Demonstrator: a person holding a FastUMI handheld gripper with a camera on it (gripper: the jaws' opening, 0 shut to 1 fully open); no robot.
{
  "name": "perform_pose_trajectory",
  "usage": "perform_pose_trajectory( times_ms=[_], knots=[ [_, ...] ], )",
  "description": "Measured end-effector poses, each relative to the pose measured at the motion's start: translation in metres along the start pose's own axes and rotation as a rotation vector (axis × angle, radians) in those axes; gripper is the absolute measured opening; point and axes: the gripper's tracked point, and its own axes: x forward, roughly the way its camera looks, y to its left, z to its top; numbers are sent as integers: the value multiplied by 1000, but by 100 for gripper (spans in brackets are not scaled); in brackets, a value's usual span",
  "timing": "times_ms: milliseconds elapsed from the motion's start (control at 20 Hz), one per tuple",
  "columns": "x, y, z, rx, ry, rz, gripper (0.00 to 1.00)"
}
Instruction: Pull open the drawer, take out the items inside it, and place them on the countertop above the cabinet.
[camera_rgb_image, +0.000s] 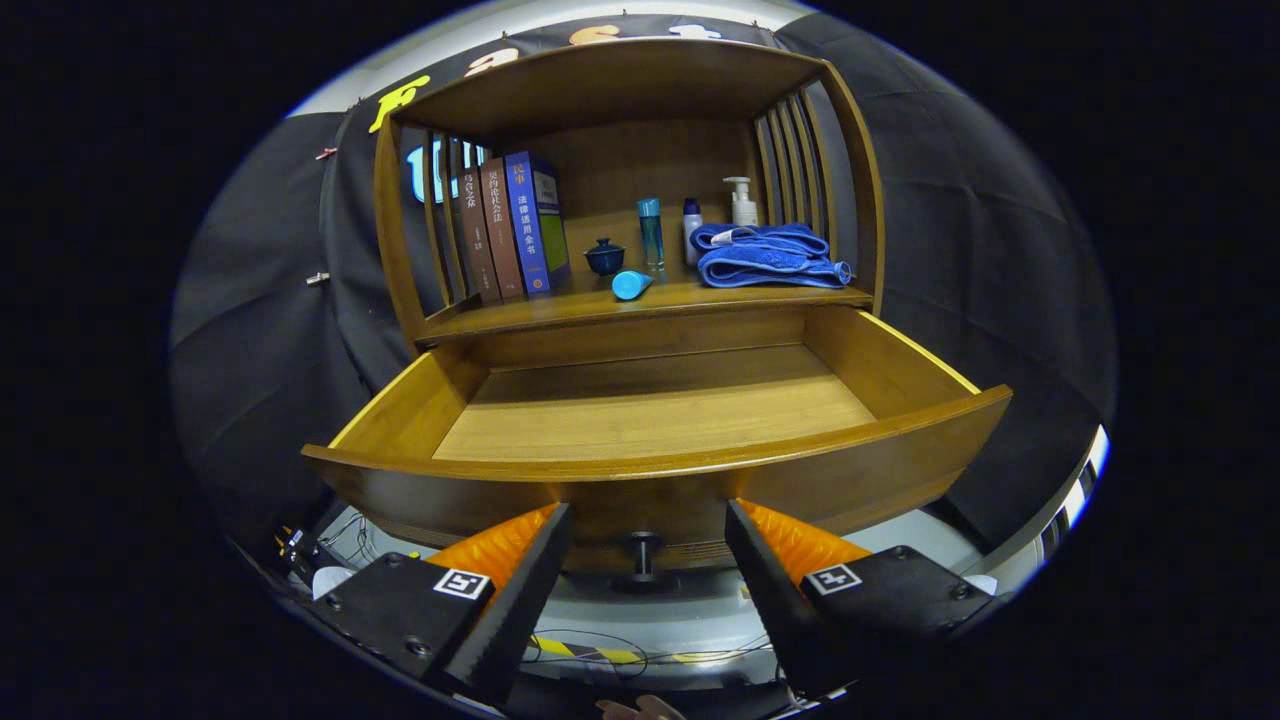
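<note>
The drawer (650, 400) stands pulled well out of the wooden cabinet (620, 90), and its floor looks bare — no item shows on the boards that can be seen. The tool (648, 545) is spread wide, its fingers either side of the small dark knob (642, 552) on the drawer front and touching nothing, holding nothing.

On the counter (560, 310) above the drawer sit a row of books (510, 225), a small dark blue lidded cup (605, 257), a pale blue cylinder lying on its side (631, 285), a tall blue bottle (651, 230), a white bottle with a blue cap (692, 225), a pump bottle (742, 200) and a folded blue towel (765, 258). Judging from this, the emptying may already be done.

As to handling: the towel is soft and floppy and would best be pinched through a thick fold; the lidded cup looks like ceramic, so it is fragile, its lid possibly loose, and better gripped round the bowl than by the lid. The bottles seem light, smooth plastic — slippery, easy to tip, best taken low on the body. The cylinder would roll if nudged. The drawer itself is stiff, solid wood, and the knob is the one sensible hold.

What stays unseen: the near strip of the drawer floor, just behind the curved front panel, is hidden by that panel, so a small flat item could lie there. The towel hides the feet of the bottles behind it.
</note>
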Motion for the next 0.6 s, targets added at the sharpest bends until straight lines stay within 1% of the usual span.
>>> perform_pose_trajectory(
  times_ms=[150, 450, 600],
  knots=[
    [11, 2, 7, 6, 6, 1, 98],
    [51, 5, 34, -12, -28, -11, 99],
    [77, 7, 43, -10, -20, -15, 99]
  ],
)
